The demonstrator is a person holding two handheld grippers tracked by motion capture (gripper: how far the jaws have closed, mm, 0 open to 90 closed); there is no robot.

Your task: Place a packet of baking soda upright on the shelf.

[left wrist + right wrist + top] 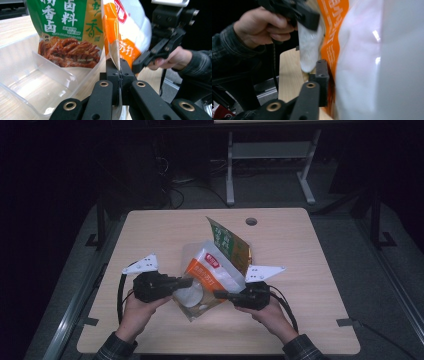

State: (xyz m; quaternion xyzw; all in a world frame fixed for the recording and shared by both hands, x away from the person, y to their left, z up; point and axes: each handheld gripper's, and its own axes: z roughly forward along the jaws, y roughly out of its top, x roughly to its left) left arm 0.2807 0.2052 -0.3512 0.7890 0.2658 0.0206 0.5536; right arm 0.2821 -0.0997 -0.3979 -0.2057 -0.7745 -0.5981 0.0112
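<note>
High view: dim room, metal desk frame behind; pale wooden table [300, 270] bearing a clear plastic tray [22, 75] with a green sachet [227, 242] standing in it. Orange-and-white pouch [210, 275] held between both tongs, long axis tilted from near-left to far-right. Left tongs [187, 282] clamped on its seam; right tongs [220, 295] closed on the opposite edge, equally near.

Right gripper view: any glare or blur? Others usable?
Right gripper view: the orange-and-white bag sits too close, soft, with small glare spots. Left gripper view: sharp on the green bag and the clear tray. High view: dim, dark surroundings, only the table lit.
</note>
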